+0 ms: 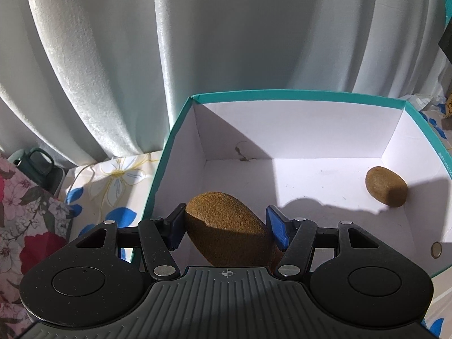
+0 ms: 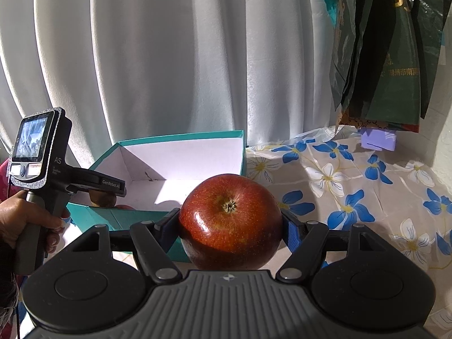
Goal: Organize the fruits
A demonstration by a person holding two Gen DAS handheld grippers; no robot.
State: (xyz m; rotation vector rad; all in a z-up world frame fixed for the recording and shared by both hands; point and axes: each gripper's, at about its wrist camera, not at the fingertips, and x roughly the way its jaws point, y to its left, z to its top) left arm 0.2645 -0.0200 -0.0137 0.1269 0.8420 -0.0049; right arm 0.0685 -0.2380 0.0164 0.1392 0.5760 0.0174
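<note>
My left gripper [image 1: 226, 227] is shut on a brown kiwi [image 1: 228, 226] and holds it over the near left corner of a teal box [image 1: 166, 152] with a white inside. A second kiwi [image 1: 386, 186] lies on the box floor at the right. My right gripper [image 2: 230, 223] is shut on a red apple [image 2: 230, 220], stem end toward the camera, just right of the box [image 2: 180, 141]. The left gripper [image 2: 110, 188] shows in the right wrist view, reaching over the box's near left edge.
A white curtain [image 2: 169, 56] hangs behind the table. A cloth with blue flowers [image 2: 353, 197] covers the table. Dark green bags [image 2: 381, 56] hang at the upper right, above a small purple box [image 2: 378, 141]. A flowered fabric [image 1: 25, 226] and a green mug [image 1: 36, 161] are left of the box.
</note>
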